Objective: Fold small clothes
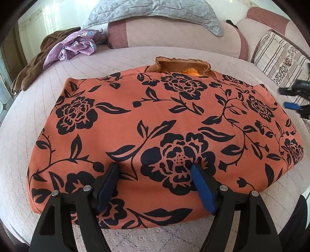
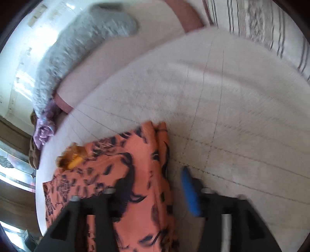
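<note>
An orange garment with a black flower print [image 1: 155,124] lies folded flat on the pale quilted bed [image 1: 108,56]; a brown ribbed collar [image 1: 182,66] shows at its far edge. My left gripper [image 1: 155,170] is open just above the garment's near part, fingers wide apart and holding nothing. My right gripper [image 1: 294,100] shows at the right edge of the left wrist view, beyond the garment's right side. In the blurred right wrist view the right gripper [image 2: 151,186] is open and empty over the garment's right edge [image 2: 135,174], its blue pad [image 2: 190,193] over bare bed.
A purple floral cloth [image 1: 77,44] and a brown garment [image 1: 33,67] lie at the bed's far left. A grey quilt [image 1: 155,13] drapes over the pink headboard [image 1: 174,34]. A striped cushion [image 1: 279,56] leans at the far right.
</note>
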`<state>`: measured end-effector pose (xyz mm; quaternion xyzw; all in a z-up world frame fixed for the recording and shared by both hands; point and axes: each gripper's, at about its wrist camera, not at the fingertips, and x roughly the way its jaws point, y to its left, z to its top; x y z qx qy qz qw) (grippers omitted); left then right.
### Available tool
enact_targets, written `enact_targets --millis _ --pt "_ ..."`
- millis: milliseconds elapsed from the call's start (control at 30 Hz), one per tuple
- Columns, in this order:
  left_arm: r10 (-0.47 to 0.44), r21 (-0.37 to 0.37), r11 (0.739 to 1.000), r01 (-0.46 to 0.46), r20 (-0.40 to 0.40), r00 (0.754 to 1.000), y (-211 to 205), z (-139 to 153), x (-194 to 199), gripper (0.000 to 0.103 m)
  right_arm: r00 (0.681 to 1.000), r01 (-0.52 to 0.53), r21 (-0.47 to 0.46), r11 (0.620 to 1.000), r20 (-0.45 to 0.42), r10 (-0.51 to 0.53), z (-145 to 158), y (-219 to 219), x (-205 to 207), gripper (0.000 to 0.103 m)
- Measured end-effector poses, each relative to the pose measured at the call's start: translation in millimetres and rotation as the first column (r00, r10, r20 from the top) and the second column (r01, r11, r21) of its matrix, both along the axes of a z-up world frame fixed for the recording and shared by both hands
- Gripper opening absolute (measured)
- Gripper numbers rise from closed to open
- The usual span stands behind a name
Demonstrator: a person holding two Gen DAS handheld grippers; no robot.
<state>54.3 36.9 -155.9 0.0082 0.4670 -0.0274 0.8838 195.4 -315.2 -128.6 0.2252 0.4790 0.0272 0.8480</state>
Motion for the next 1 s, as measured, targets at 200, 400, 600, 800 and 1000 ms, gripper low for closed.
enact_targets --millis 200,400,600,800,1000 --pt "0.005 0.002 1.000 -0.005 -0.001 1.000 -2.1 -1.5 0.8 0.078 0.978 -0.185 0.050 0.981 0.107 0.179 47.1 45.0 -59.9 0.066" --pt "-0.002 -0.037 0.999 0.001 -0.033 0.999 2.5 7.3 0.1 0.078 0.976 -0.191 0.066 0.979 -0.091 0.196 -25.6 61.6 -63.4 0.066" --pt "0.200 -0.219 0.960 -0.172 0.115 0.973 77.0 53.0 -36.2 0.077 0.977 -0.207 0.033 0.978 -0.053 0.209 -24.2 68.2 -67.5 0.068" --pt "0.415 -0.305 0.860 -0.409 -0.051 0.909 157.2 5.4 -54.7 0.071 0.979 -0.198 0.078 0.977 -0.033 0.202 -26.4 64.3 -68.1 0.069" --pt "0.384 -0.375 0.841 -0.391 -0.095 0.918 165.1 16.4 -60.6 0.017 0.973 -0.226 0.074 0.971 -0.029 0.229 -24.9 61.5 -68.2 0.070"
